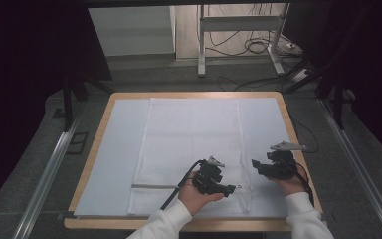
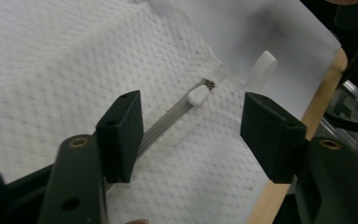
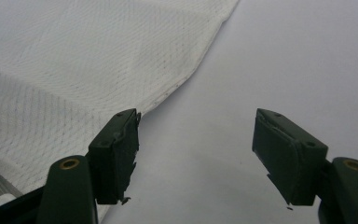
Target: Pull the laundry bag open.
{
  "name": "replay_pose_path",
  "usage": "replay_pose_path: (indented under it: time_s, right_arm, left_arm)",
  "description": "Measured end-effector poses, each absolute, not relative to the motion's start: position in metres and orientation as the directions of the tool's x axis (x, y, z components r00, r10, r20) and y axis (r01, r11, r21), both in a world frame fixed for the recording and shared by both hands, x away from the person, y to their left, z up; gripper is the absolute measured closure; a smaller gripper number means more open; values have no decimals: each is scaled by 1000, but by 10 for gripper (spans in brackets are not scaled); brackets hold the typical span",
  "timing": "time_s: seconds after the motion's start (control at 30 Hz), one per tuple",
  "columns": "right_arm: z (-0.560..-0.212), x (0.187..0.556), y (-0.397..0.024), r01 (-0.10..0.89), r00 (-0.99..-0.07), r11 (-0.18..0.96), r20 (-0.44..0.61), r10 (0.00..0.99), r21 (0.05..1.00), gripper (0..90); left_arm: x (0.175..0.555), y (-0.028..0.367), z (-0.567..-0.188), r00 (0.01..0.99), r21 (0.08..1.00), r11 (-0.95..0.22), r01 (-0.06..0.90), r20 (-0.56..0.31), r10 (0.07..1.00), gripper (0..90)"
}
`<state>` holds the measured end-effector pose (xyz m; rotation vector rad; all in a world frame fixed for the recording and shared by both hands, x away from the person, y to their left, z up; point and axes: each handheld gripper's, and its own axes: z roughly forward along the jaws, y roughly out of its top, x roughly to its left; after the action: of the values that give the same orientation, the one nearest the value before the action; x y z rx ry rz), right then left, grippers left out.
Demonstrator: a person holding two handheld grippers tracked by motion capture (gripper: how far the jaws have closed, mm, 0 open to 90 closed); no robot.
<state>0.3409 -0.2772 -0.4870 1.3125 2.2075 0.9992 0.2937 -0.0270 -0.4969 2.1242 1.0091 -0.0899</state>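
Observation:
A white mesh bag [image 1: 189,139] lies flat on a white sheet [image 1: 112,164] that covers the wooden table [image 1: 93,149]. A grey zipper [image 1: 154,186] runs along the bag's near edge. In the left gripper view the zipper [image 2: 168,121] ends in a white pull [image 2: 198,95], with a white loop tab [image 2: 262,70] just beyond it. My left gripper [image 1: 229,189] [image 2: 191,114] is open, low over the zipper's right end, with the pull ahead of its jaws and untouched. My right gripper [image 1: 258,166] [image 3: 196,135] is open above the bare sheet, beside the bag's right edge [image 3: 182,81].
The table's wooden right edge [image 2: 317,102] lies close beyond the bag's corner. Metal rails [image 1: 45,174] run along the floor on both sides. Behind the table stand white frame legs [image 1: 201,45] and loose cables [image 1: 258,47].

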Motion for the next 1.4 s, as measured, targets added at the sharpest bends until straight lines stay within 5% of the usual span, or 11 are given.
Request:
replay_pose_path:
  time_s: [1.0, 1.4]
  right_arm:
    - [-484, 340, -282, 583, -451, 286, 11, 892, 761, 307]
    - [-484, 340, -283, 577, -446, 282, 6, 895, 767, 307]
  left_arm:
    - [309, -47, -513, 613, 524, -352, 776, -493, 617, 587]
    - [311, -53, -517, 614, 527, -352, 773, -484, 624, 664]
